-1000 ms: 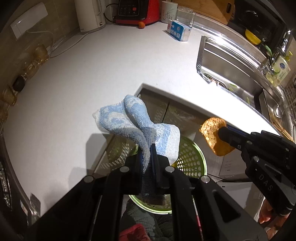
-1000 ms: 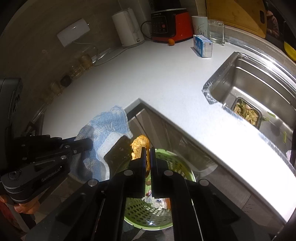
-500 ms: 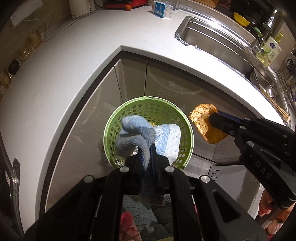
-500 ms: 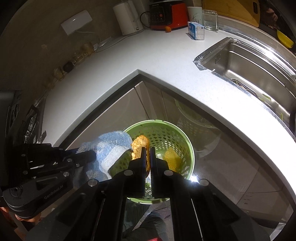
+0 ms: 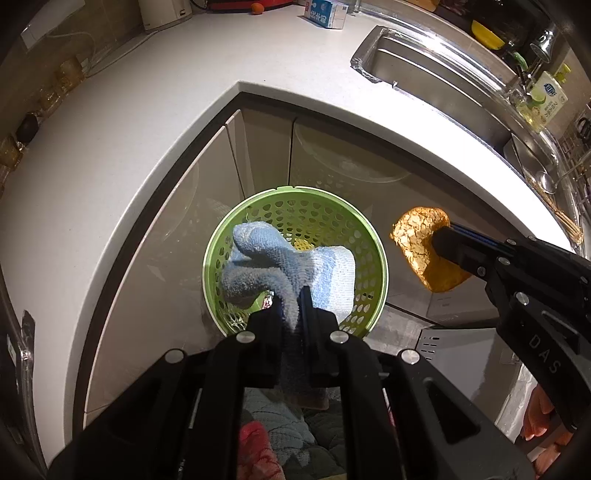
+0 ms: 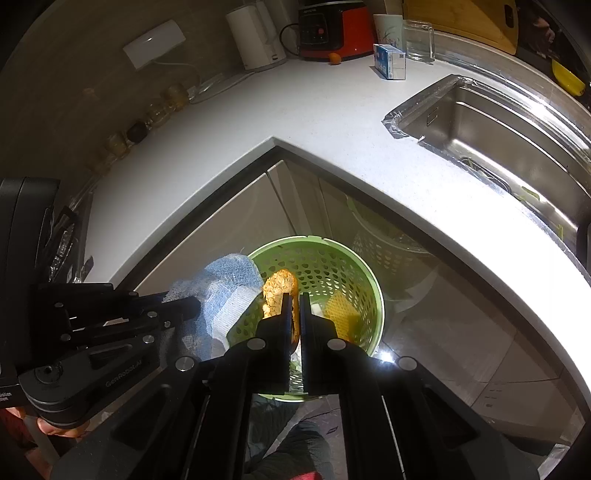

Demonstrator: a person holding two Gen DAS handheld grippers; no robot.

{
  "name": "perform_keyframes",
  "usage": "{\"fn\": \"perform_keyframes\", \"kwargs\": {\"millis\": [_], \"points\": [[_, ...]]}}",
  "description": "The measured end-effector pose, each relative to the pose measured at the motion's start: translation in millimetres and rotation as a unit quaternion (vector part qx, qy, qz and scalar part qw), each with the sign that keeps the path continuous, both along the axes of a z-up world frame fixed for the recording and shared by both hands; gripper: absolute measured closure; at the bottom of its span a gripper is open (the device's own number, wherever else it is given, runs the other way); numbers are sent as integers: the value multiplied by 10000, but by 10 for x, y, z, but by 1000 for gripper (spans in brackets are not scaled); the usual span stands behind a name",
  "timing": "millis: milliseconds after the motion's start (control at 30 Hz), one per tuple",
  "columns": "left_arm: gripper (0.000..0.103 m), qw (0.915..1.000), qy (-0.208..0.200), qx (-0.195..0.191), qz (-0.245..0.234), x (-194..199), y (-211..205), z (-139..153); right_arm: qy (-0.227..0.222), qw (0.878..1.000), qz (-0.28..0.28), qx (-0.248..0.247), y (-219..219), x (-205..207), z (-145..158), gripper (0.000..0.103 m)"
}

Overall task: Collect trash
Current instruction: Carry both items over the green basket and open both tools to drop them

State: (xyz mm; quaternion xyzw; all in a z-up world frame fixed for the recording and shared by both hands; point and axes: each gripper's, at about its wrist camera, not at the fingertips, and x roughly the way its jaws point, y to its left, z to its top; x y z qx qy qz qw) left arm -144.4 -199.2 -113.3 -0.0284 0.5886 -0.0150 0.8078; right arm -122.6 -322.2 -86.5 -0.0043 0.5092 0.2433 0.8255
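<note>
A round green perforated basket (image 5: pixel 214 243) (image 6: pixel 365 280) stands on the floor in the corner under the white counter. My left gripper (image 5: pixel 293 295) is shut on a blue and white cloth (image 5: pixel 266 262) (image 6: pixel 221 291), which hangs over the basket's opening. My right gripper (image 6: pixel 293 299) is shut on a flat orange scrap with a cracked surface (image 6: pixel 277 288) (image 5: pixel 417 236). In the right wrist view the scrap is above the basket; in the left wrist view it sits just right of the rim. Something yellow (image 6: pixel 340 310) lies inside the basket.
The white L-shaped counter (image 5: pixel 122 122) wraps around the corner above grey cabinet doors (image 5: pixel 184 236). A steel sink (image 6: pixel 498 122) is at the right. A kettle (image 6: pixel 255 37), a red appliance (image 6: pixel 336 29) and a small blue carton (image 6: pixel 388 61) stand at the back.
Both grippers came off the counter's edge and down over the floor with their loads still held; the basket, half hidden a second ago, is now fully in view beneath them.
</note>
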Motion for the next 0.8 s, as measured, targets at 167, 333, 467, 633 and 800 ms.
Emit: {"fn": "perform_keyframes", "kwargs": {"millis": [167,333,467,633,800], "points": [[55,9998,102,-105,95,25,1,-16,13,10000,4,-21,11,26,2,98],[31,9996,-198,115,164,37,18,87,26,10000,8,-21,6,42,1,98],[23,9994,-240,142,219,59,51,114,29,10000,19,-12,9,57,3,98],[13,9991,-228,170,299,79,116,114,40,10000,46,1,34,86,-9,98],[13,9982,-226,278,471,82,232,118,108,9999,91,6,95,120,-73,97]]}}
